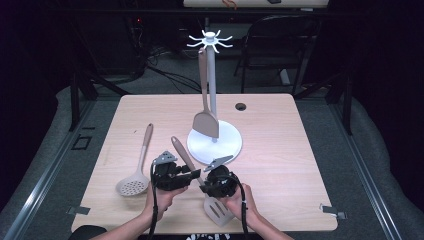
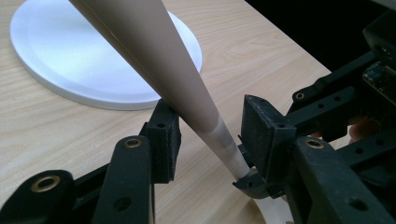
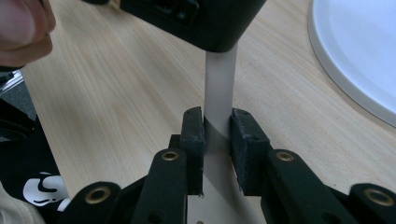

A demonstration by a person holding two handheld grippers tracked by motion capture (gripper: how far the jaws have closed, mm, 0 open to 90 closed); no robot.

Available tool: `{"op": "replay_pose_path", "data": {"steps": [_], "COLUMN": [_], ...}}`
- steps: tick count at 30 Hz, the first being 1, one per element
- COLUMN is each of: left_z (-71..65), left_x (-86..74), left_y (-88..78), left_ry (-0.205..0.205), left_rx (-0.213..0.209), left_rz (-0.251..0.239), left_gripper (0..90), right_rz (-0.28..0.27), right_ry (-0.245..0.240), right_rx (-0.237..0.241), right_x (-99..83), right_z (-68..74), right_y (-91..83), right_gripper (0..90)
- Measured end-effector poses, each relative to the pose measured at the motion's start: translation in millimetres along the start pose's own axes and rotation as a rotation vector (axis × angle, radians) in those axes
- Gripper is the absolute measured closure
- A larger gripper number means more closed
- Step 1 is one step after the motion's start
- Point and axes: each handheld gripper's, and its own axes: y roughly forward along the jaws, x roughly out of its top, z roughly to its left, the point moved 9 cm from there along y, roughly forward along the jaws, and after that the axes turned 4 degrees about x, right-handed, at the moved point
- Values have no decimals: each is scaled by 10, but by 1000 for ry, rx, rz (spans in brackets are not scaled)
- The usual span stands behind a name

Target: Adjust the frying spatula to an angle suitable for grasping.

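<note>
Two grippers meet on one slotted spatula [image 1: 216, 207]; no lettering is legible. Its handle is aimed toward eleven o'clock. Right gripper [image 3: 217, 135] jaws are clamped on its neck; left gripper [image 2: 210, 135] jaws straddle it, partly open.

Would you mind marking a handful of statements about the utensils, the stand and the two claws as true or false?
1. The right claw is clamped on the slotted turner. True.
2. The left claw is shut tight on the turner's handle. False: the handle runs between the jaws, with a gap showing on at least one side.
3. A spatula hangs from the white stand. True.
4. The skimmer hangs on the stand as well. False: it lies flat on the table, to the left of the claws.
5. The stand's round base sits on the floor. False: it stands on the table.
</note>
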Motion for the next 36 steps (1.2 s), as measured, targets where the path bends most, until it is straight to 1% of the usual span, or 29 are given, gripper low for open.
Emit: {"op": "replay_pose_path", "data": {"steps": [1, 2, 3, 6, 9, 12, 14, 16, 17, 19, 21, 23, 25, 27, 28, 32, 35, 36], "left_z": [5, 12, 14, 8, 4, 0, -5, -9, -14, -15, -14, -22, -48, -87, -112, -178, -204, -207], "left_x": [-7, -7, -6, 1, 5, 9, 16, 25, 30, 43, 58, 79, 108, 141, 159, 202, 219, 225], "left_y": [4, 3, 2, 1, 0, -1, -9, -21, -29, -38, -52, -76, -97, -122, -141, -190, -213, -215], "left_ry": [4, -5, -11, -15, -15, -32, -42, -51, -58, -69, -89, -101, -118, -124, -114, -85, -71, -66], "left_rx": [7, 6, -3, -18, -29, -51, -75, -91, -104, -115, -125, -147, -170, -194, -204, -221, -232, -235], "left_rz": [2, -3, -4, -15, -14, -13, -21, -26, -28, -30, -31, -34, -41, -47, -50, -59, -57, -57], "left_gripper": [591, 628, 640, 660, 672, 684, 695, 706, 711, 720, 730, 742, 757, 772, 775, 782, 783, 783], "right_rz": [-2, -2, -1, -4, -8, -9, -3, 13, 13, 15, 3, 0, -16, -30, -37, -54, -73, -84], "right_ry": [0, 1, -1, 5, 12, 19, 23, 17, 18, 16, 20, 20, 18, 22, 18, 26, 32, 41], "right_rx": [1, 2, 3, 7, 21, 36, 41, 50, 48, 64, 76, 80, 81, 81, 80, 70, 48, 41], "right_x": [0, 0, 0, -2, -4, -16, -30, -56, -66, -86, -94, -105, -102, -101, -99, -96, -96, -96], "right_z": [-1, -3, -4, -4, 1, -5, -4, 0, 1, 5, -5, -17, -35, -51, -67, -136, -225, -261], "right_y": [-2, -3, -8, -12, -14, -21, -28, -43, -52, -78, -119, -161, -219, -287, -321, -477, -604, -646], "right_gripper": [763, 763, 763, 760, 753, 740, 717, 670, 649, 587, 526, 469, 429, 392, 380, 310, 264, 255]}}
